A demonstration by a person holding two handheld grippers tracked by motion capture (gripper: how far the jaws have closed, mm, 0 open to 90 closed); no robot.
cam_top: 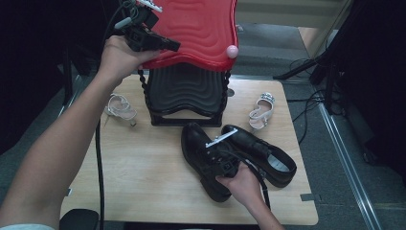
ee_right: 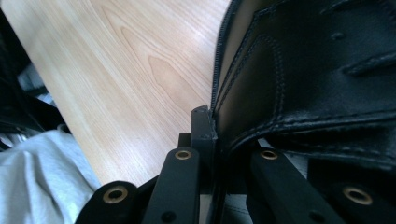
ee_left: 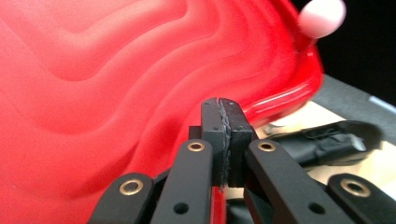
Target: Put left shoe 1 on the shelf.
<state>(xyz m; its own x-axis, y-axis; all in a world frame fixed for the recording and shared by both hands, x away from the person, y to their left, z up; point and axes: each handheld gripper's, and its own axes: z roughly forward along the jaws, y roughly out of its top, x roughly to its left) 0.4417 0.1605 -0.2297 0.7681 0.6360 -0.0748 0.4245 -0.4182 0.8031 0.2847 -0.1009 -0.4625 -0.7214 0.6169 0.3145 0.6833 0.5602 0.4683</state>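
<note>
Left claw (ee_left: 223,140) pinches red lid (ee_left: 116,84); right claw (ee_right: 219,140) seemingly grips black shoe (ee_right: 303,70).

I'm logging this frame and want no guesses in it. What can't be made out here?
- Inside of the black box: high view, hidden by the raised red lid.
- Right gripper: right gripper view, far jaw hidden behind the shoe collar.
- Lid's top edge: cut off in the high view.

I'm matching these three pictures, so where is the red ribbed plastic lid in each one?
High view: red ribbed plastic lid at top centre, its edge pinched by the left gripper.
Left gripper view: it covers the left and centre.
Right gripper view: not in it.
Shared landmark: the lid's pink round knob.
</note>
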